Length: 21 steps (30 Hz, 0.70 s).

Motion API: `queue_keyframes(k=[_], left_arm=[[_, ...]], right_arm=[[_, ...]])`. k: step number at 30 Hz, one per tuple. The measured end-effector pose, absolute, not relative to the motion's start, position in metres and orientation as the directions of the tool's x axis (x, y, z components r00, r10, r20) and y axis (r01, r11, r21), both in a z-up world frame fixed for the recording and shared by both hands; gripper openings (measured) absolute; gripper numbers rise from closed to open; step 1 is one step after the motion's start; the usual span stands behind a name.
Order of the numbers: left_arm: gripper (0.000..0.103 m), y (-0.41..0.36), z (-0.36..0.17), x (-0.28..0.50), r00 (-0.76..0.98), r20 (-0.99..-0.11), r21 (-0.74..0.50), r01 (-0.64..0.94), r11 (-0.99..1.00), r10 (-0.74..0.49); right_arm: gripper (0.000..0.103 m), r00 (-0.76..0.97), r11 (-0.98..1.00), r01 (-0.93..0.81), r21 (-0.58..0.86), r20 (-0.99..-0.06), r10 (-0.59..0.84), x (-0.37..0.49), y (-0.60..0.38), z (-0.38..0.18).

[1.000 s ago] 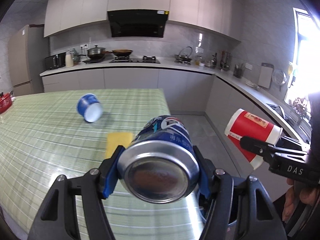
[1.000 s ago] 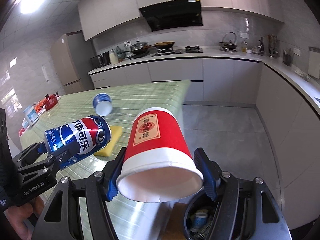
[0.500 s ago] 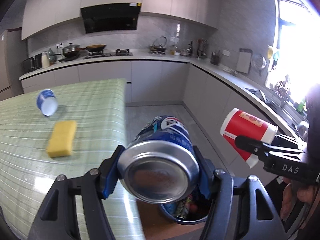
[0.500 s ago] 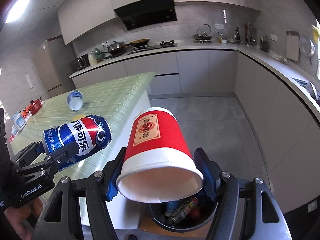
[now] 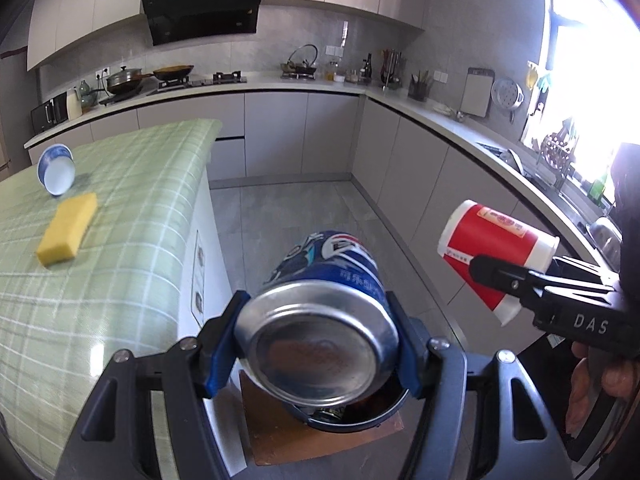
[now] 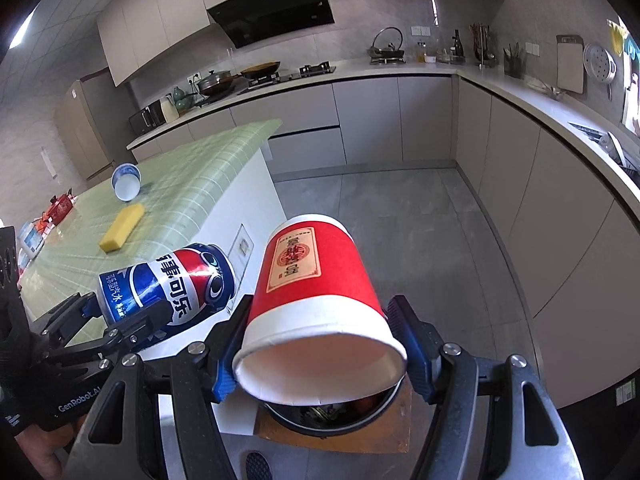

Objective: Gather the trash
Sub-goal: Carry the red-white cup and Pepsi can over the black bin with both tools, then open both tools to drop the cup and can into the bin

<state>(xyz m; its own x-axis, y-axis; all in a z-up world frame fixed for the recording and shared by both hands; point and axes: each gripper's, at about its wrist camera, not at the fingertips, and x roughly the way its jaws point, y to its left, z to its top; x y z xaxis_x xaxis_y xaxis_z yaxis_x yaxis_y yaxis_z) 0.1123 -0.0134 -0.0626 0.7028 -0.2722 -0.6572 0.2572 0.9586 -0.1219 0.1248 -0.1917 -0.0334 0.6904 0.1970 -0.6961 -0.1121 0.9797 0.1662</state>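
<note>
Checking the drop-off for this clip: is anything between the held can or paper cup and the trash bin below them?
Nothing visible blocks either. The left claw holds the blue can and the right claw holds the red paper cup, both above the open black bin, whose mouth shows only trash already inside. The table edge stands to the side.

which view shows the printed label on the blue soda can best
The right wrist view: there the blue, red and white aluminium soda can lies side-on in the left gripper, so its lettering reads clearly. The left wrist view shows mostly the can's silver end, with the label foreshortened behind it.
</note>
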Motion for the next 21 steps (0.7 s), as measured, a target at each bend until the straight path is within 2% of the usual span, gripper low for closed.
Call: queue_keyframes(k=[9,21], left_arm=[[0.066,-0.034,-0.1,0.11,0.663,-0.706,-0.123,0.23,0.965,-0.248],[0.066,-0.051,-0.177,0.128,0.561,-0.793,-0.135,0.221,0.966,-0.239]], right_arm=[[0.069,0.648,0.977,-0.134,0.168,-0.731,0.215,0.128,-0.203,-0.064],[0.069,0.541,0.964,-0.182,0.194,-0.799,0.263,0.164,-0.201,-0.141]])
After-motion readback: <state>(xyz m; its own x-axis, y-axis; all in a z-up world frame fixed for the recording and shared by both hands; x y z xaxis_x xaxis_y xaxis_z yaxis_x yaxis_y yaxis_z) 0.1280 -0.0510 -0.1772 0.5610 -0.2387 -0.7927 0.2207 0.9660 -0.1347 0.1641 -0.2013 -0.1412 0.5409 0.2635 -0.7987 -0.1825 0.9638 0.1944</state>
